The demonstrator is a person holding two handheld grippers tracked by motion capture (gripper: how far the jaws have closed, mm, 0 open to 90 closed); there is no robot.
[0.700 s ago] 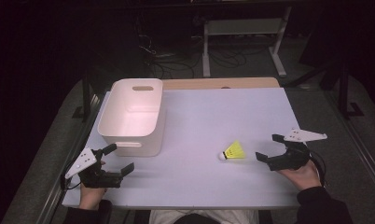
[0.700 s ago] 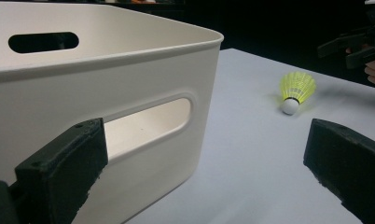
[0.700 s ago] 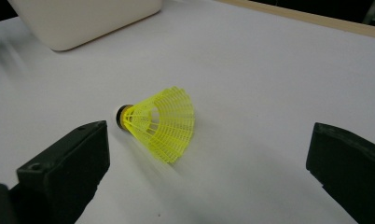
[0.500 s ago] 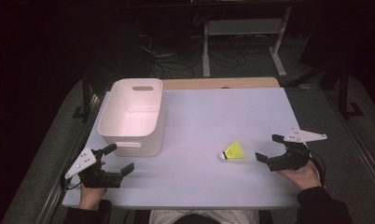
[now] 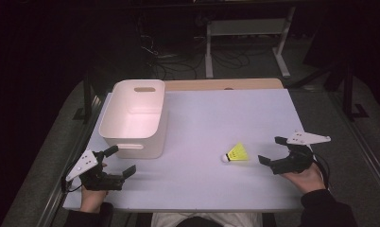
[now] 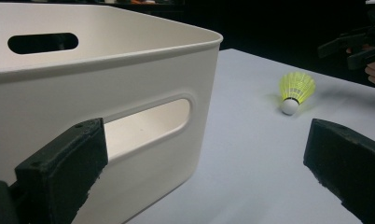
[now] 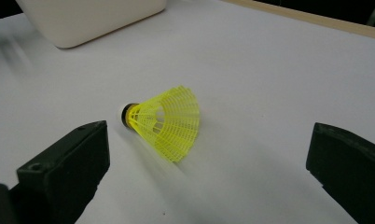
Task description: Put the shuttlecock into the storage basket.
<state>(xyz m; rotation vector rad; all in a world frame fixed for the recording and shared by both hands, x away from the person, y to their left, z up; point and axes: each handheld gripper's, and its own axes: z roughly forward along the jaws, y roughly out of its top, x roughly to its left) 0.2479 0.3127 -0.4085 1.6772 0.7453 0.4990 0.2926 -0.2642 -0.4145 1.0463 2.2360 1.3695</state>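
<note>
The yellow shuttlecock lies on its side on the white table, well to the right of the white bin and apart from it. Its long axis runs roughly left to right — white cork tip toward the bin, flared skirt toward the right gripper. That gripper sits just beyond the skirt, on the side away from the bin, jaws spread wide and holding nothing; in the right gripper view the shuttlecock lies between and ahead of the two jaws. The left gripper rests by the bin's near wall, also spread and empty, well apart from the shuttlecock. The right hand is clearly the nearer — a short advance toward the bin would likely bring its jaws around the skirt.
</note>
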